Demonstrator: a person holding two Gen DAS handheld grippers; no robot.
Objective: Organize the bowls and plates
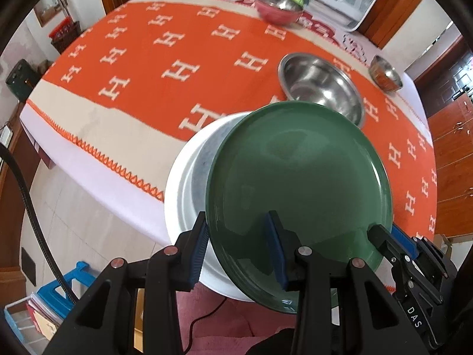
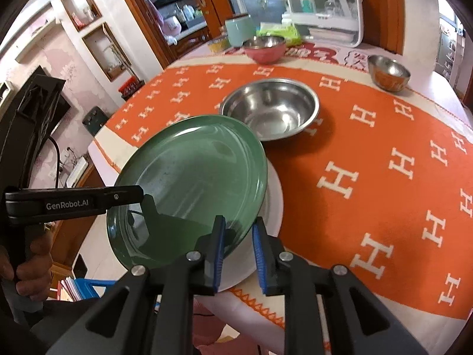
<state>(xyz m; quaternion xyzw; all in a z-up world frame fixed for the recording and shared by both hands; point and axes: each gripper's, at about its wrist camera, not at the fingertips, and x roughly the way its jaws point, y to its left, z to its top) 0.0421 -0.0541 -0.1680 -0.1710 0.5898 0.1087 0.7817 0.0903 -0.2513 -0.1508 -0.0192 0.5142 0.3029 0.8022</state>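
Note:
A green plate (image 1: 295, 171) (image 2: 189, 171) hangs tilted just above a white plate (image 1: 183, 183) (image 2: 273, 195) that lies at the table's near edge. My left gripper (image 1: 236, 217) is shut on the green plate's near rim, one finger on its top face and the other under it. In the right wrist view the left gripper (image 2: 142, 198) reaches in from the left. My right gripper (image 2: 239, 220) straddles the plate's right rim. Its pads stand slightly apart, and white shows between the right pad and the rim. The right gripper (image 1: 384, 230) also shows in the left wrist view.
A large steel bowl (image 2: 272, 109) (image 1: 322, 85) stands just behind the plates on the orange H-patterned cloth (image 2: 369, 153). Farther back are a small steel bowl (image 2: 388, 71) at the right, a pink-sided bowl (image 2: 264, 47), a mint canister (image 2: 238, 31) and a white rack (image 2: 325, 9).

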